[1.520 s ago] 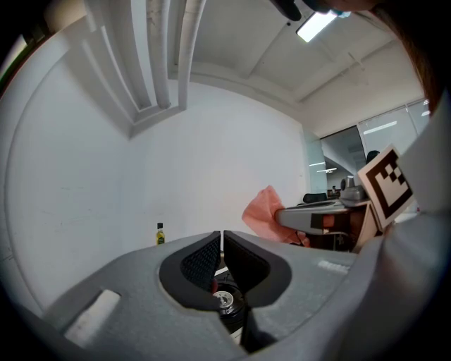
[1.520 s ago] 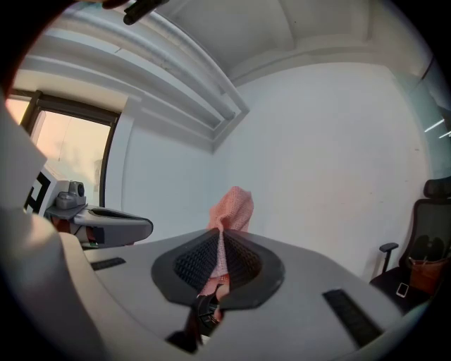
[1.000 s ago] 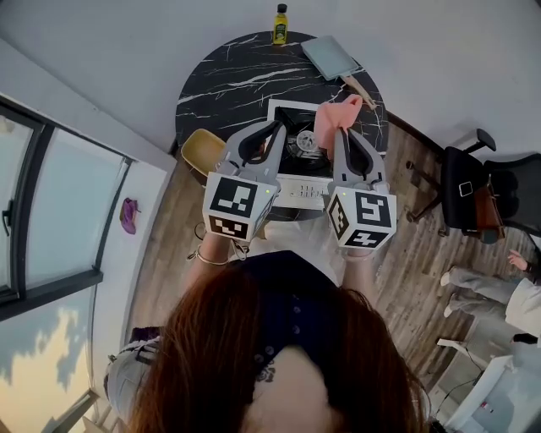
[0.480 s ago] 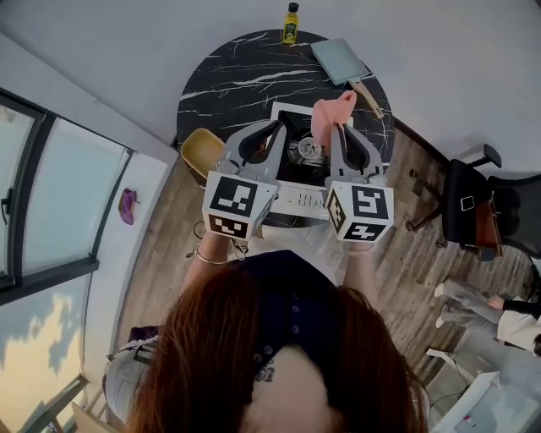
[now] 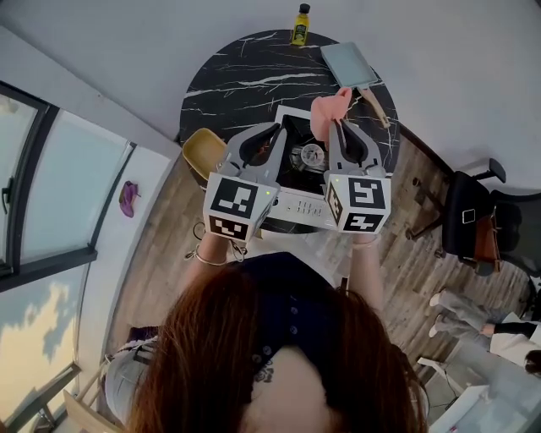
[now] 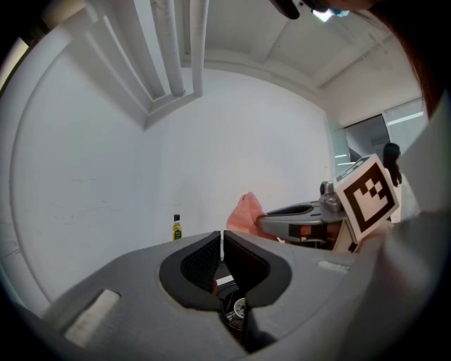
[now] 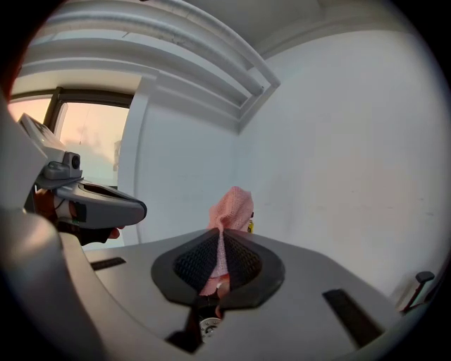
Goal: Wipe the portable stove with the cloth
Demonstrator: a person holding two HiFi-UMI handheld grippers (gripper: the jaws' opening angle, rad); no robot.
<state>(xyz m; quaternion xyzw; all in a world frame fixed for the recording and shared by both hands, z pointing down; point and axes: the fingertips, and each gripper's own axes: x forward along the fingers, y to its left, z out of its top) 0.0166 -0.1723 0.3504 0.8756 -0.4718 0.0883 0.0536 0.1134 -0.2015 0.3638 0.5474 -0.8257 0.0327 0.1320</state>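
Right claw [image 5: 339, 128]: we see it clamped on the pink cloth [image 5: 328, 108], which rises past its tips over the portable stove [image 5: 297, 203].
Left claw [image 5: 275, 132]: closed, holding nothing.

Right tongs [image 5: 340, 125] shifted cloth [image 5: 325, 112] toward the stove [image 5: 297, 201].

Worktop [image 5: 228, 84] is bare across left and far-middle, so there's room to pass; obstacles are bottle [image 5: 300, 24] at far edge, grey pan [image 5: 348, 63] far right, its handle near cloth [image 5: 325, 114] pinched in right tool [image 5: 338, 127], left tool [image 5: 275, 131] alongside over stove [image 5: 292, 201], yellow chair [image 5: 203, 150] at left rim.
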